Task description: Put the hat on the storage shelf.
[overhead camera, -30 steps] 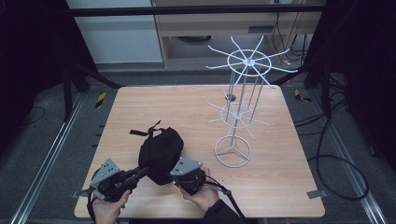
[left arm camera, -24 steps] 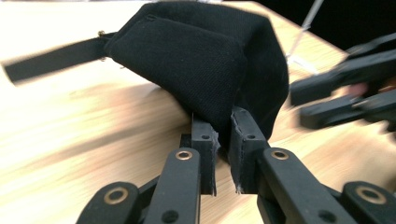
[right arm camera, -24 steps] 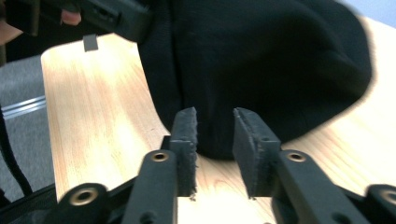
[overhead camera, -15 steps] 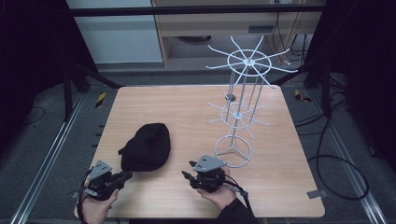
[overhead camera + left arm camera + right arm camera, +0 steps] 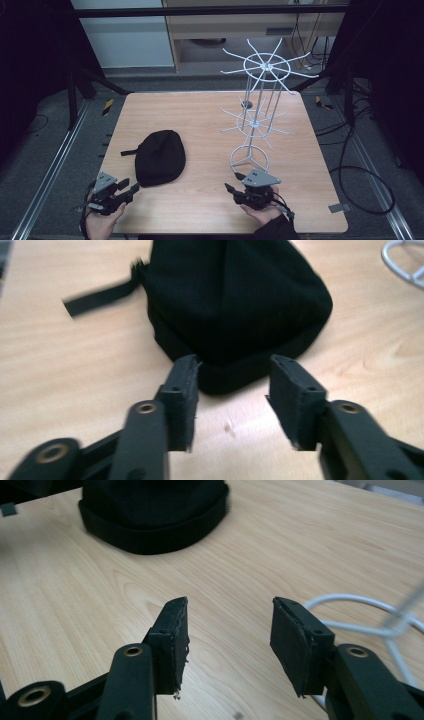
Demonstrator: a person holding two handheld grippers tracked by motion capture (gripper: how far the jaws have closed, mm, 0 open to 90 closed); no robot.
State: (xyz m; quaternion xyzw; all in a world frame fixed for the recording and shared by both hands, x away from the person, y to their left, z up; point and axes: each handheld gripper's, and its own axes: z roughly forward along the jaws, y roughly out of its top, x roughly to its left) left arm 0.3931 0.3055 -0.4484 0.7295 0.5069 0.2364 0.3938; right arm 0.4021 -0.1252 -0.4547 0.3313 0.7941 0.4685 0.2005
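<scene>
A black cap point(image 5: 160, 157) lies flat on the wooden table point(image 5: 200, 115), its strap point(image 5: 129, 152) sticking out to the left. My left gripper point(image 5: 131, 189) sits at the front left, just short of the cap's near edge. In the left gripper view its jaws have just been opening and it stands open point(image 5: 235, 365), with the cap point(image 5: 235, 300) right ahead and its pads off the cloth. My right gripper point(image 5: 229, 189) is at the front, near the rack's base. Its jaws have also just been opening, and it is open point(image 5: 230, 605) with only bare wood between them.
A white wire display rack point(image 5: 260, 100) with two tiers of spokes stands on the right half of the table, its ring base point(image 5: 249, 159) just beyond my right gripper. The same base point(image 5: 360, 615) shows at the right in the right gripper view. Dark floor and rails surround the table.
The cap, bunched between both grippers a second ago, now lies flat on the table. Both grippers have let go and opened. The right one has moved right toward the rack's base.
</scene>
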